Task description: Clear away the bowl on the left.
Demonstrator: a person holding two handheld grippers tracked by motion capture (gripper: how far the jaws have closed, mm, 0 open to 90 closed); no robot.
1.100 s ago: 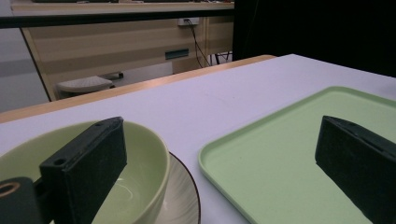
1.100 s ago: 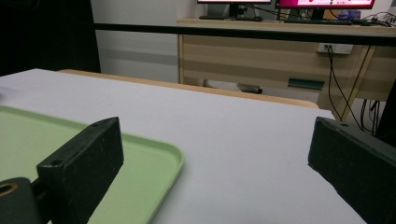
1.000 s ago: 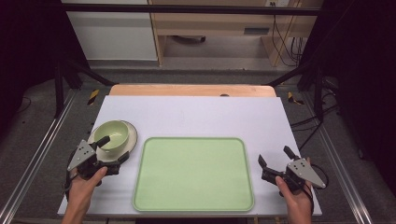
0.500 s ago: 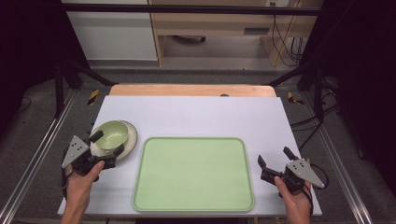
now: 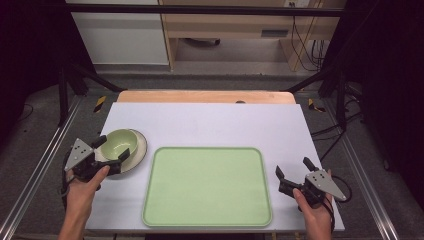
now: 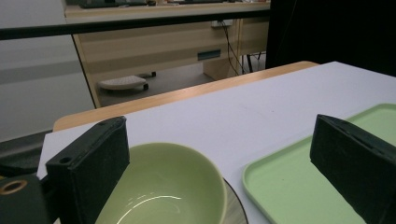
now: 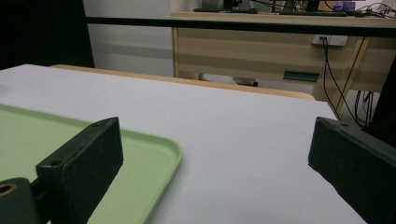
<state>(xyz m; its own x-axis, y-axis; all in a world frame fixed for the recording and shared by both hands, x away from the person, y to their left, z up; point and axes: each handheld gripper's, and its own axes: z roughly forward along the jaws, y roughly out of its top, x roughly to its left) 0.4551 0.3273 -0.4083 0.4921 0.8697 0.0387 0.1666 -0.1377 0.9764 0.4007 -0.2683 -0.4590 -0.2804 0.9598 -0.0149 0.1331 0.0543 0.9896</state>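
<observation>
A light green bowl (image 5: 121, 140) sits on a pale plate (image 5: 136, 159) at the left of the white table. My left gripper (image 5: 112, 149) is open at the bowl's near-left side, one jaw by its left rim and the other at its front, not clamping it. In the left gripper view the bowl (image 6: 161, 184) lies low between the wide-apart jaws of the left gripper (image 6: 219, 158). A large green tray (image 5: 207, 186) lies empty at the middle front. Right of the tray, my right gripper (image 5: 292, 169) is open and holds nothing, with the tray's corner (image 7: 140, 154) by its left jaw.
The white table top (image 5: 210, 122) stretches bare behind the tray, with a wooden edge (image 5: 200, 96) at the far side. Beyond it stand a wooden desk (image 5: 235, 25) and black frame legs (image 5: 67, 80). Cables (image 5: 335, 135) hang off the right side.
My left gripper has drawn back to the left, from over the bowl to its near-left rim. Bowl, plate, tray and right gripper have stayed put.
</observation>
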